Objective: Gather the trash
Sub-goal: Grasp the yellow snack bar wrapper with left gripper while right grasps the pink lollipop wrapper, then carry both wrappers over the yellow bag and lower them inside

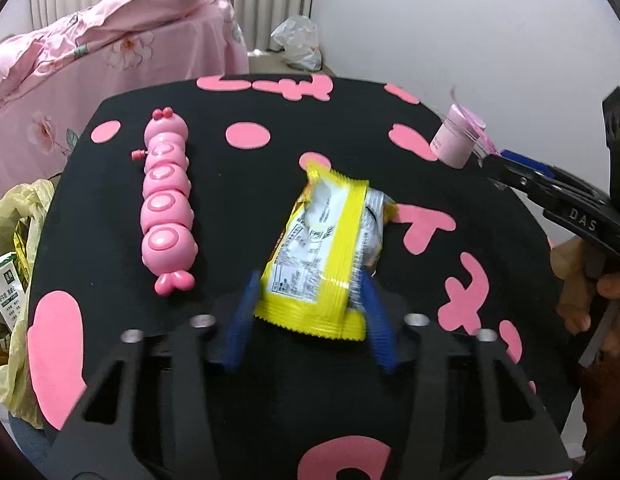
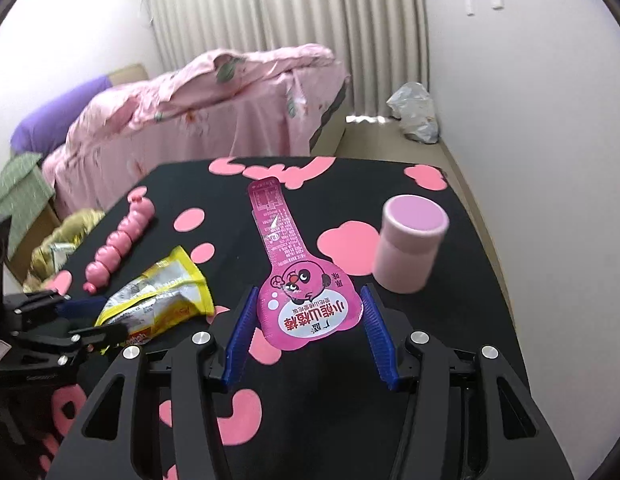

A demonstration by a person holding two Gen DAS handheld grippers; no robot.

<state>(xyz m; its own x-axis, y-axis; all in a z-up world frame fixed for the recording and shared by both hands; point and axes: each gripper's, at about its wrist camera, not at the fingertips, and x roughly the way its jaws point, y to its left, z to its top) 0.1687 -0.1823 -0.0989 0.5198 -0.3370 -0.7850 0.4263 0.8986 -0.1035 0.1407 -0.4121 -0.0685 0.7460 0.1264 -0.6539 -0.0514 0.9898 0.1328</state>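
Now my left gripper (image 1: 310, 300) is clenched on the near end of the yellow wrapper (image 1: 325, 248), its long axis running away along the desk (image 1: 238, 208), while my right gripper (image 2: 308, 320) straddles the pink wrapper (image 2: 306, 300), pads not pressing.

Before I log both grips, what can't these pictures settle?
- Left wrist view: right hand-held gripper tips cut off by the pink jar.
- Right wrist view: pink wrapper lies between the pads; contact unclear.
- Left wrist view: yellow wrapper print blurred.
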